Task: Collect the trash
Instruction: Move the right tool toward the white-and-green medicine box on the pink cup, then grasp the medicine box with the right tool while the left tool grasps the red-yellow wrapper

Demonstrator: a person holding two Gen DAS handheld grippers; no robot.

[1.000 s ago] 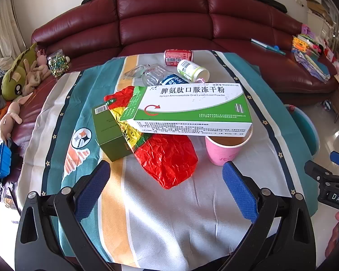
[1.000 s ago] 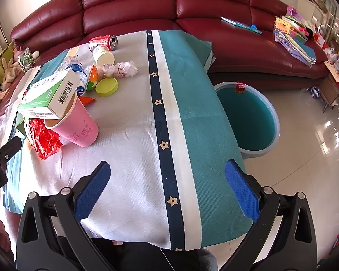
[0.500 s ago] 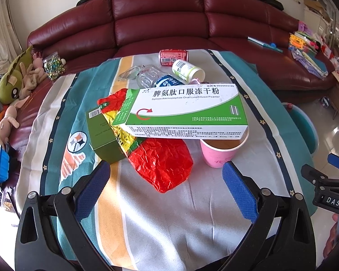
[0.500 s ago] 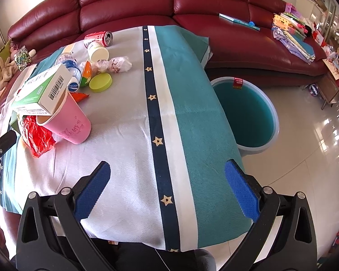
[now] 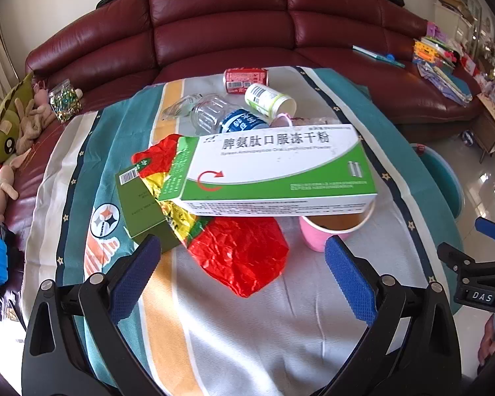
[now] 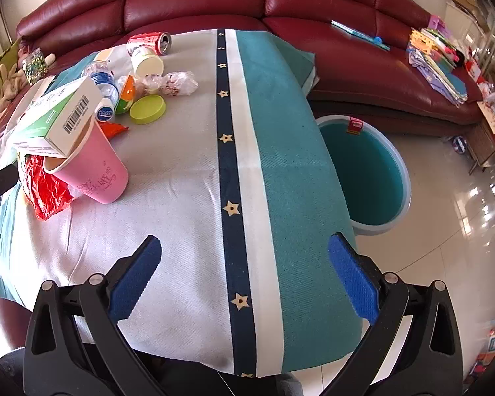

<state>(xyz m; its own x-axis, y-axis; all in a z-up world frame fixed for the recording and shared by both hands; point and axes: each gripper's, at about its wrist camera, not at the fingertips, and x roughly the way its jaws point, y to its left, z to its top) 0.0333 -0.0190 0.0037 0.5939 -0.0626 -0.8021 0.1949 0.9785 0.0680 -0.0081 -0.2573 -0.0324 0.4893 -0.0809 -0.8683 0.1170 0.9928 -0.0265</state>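
A pile of trash lies on the striped tablecloth (image 5: 247, 323). A white and green medicine box (image 5: 274, 171) rests on a pink paper cup (image 5: 326, 231) and a red foil wrapper (image 5: 244, 254). A dark green box (image 5: 142, 204), a clear water bottle (image 5: 224, 118), a white cup (image 5: 267, 99) and a red can (image 5: 244, 79) lie behind. My left gripper (image 5: 244, 277) is open just in front of the wrapper. My right gripper (image 6: 244, 274) is open over the table's near right edge, with the pink cup (image 6: 92, 171) to its left. A teal bin (image 6: 366, 171) stands on the floor to the right.
A dark red sofa (image 5: 221, 33) curves behind the table. Soft toys (image 5: 16, 122) lie at the left, books and papers (image 6: 439, 62) on the sofa at the right. A green lid (image 6: 147, 109) and crumpled plastic (image 6: 175, 82) lie on the cloth. Shiny tiled floor (image 6: 445, 231) is at right.
Both grippers have moved slightly forward toward the trash pile. Both stay open and nothing on the table has moved.
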